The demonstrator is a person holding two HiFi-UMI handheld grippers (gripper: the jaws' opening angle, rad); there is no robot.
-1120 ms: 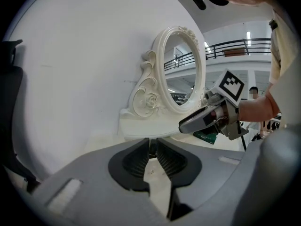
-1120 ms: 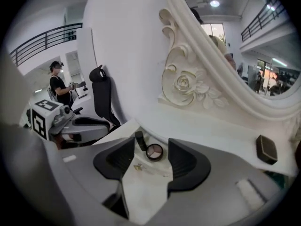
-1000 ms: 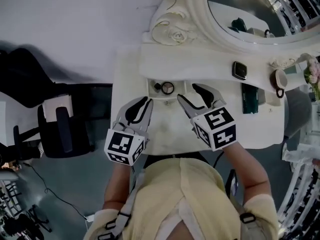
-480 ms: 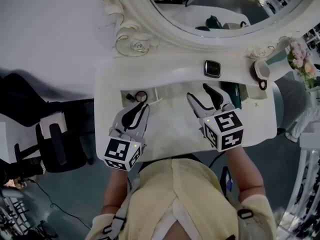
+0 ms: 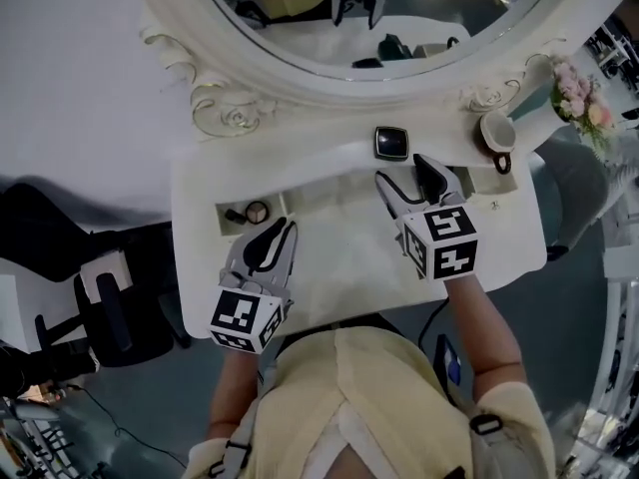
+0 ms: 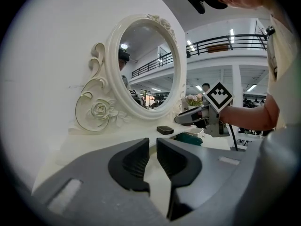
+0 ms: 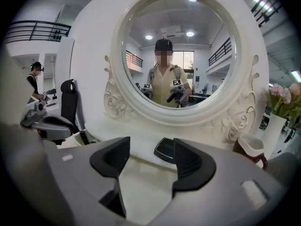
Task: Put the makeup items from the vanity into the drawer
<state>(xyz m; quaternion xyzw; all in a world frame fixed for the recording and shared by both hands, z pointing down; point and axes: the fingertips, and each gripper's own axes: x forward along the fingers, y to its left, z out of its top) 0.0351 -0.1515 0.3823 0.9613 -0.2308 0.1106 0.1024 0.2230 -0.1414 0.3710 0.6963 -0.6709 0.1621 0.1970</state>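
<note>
A black square compact (image 5: pixel 391 143) lies on the white vanity (image 5: pixel 329 267) at the foot of the mirror. My right gripper (image 5: pixel 404 171) hovers just in front of it, its jaws opening with nothing between them; in the right gripper view the compact (image 7: pixel 165 149) shows just beyond the gripper (image 7: pixel 150 147). At the left, the open drawer (image 5: pixel 222 208) holds a round compact (image 5: pixel 257 211) and a small dark item. My left gripper (image 5: pixel 278 226) sits just right of it, jaws nearly together and empty (image 6: pixel 153 145). A teal case (image 6: pixel 190 138) lies by the right gripper.
A round ornate mirror (image 5: pixel 329 63) stands behind the vanity. A brown-and-white cup (image 5: pixel 496 131) and a vase of pink flowers (image 5: pixel 579 93) sit at the right end. A black chair (image 5: pixel 100 307) stands on the floor at the left.
My right gripper has moved right, away from the drawer and up to the black compact, and its jaws stand wider. The left gripper stays by the drawer. The head view has shifted.
</note>
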